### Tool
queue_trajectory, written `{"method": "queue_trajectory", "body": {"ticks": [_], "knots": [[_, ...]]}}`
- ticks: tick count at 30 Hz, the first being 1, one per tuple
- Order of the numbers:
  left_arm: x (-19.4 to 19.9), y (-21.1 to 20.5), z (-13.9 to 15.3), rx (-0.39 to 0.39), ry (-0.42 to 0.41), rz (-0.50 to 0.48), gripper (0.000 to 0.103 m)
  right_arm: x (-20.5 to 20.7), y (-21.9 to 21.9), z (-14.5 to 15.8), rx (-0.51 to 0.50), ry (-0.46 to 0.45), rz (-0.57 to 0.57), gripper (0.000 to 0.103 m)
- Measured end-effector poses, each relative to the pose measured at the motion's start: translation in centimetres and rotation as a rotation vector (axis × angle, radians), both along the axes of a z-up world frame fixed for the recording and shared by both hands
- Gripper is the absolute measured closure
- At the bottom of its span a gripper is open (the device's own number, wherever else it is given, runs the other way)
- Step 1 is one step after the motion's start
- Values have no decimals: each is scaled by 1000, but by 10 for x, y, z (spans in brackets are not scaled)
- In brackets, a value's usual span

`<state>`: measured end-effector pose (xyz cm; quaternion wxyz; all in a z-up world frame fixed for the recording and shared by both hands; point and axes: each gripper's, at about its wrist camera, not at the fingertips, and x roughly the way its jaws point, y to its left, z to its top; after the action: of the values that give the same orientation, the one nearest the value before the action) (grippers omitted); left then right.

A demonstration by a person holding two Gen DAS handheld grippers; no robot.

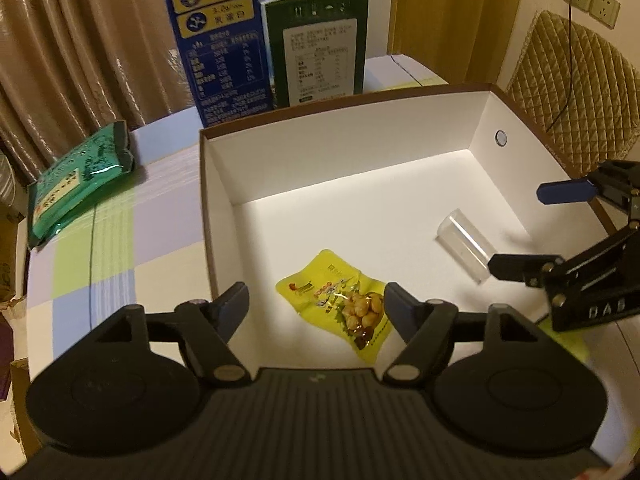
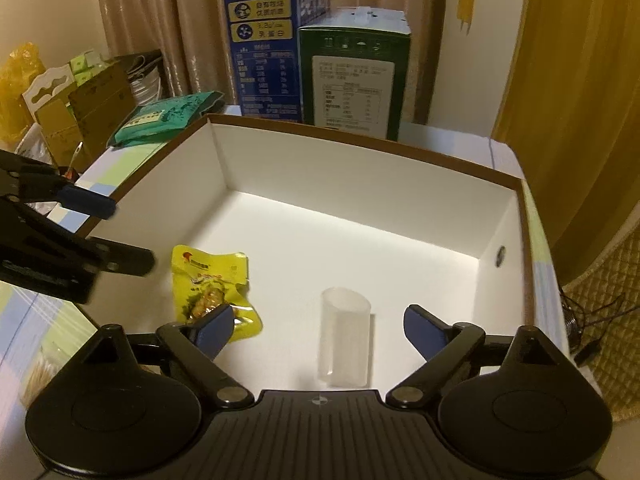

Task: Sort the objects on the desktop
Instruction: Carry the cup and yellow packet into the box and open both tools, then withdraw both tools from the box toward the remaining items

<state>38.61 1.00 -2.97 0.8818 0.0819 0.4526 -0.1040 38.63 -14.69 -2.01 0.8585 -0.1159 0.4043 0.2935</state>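
Yellow snack bag [image 1: 338, 307], shiny and crinkled, flat in white box [image 1: 340, 152], lower middle. Clear plastic cup [image 2: 346, 338] lying beside. Left gripper [image 1: 316, 312], right gripper [image 2: 318, 330] spread wide, holding nothing.

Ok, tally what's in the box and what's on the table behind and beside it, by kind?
Snack packets: 2, yellow in the box, green on the table
Clear tubes: 1, in the box
Cartons: 2, blue, green
Total: 5
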Motion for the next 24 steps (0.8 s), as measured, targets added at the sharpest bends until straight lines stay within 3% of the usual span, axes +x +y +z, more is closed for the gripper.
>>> {"method": "queue_trajectory", "body": {"ticks": [24], "knots": [[-102,30,38,-24,-70,99,28,-67,-46,29,64,-57,97,3]]}}
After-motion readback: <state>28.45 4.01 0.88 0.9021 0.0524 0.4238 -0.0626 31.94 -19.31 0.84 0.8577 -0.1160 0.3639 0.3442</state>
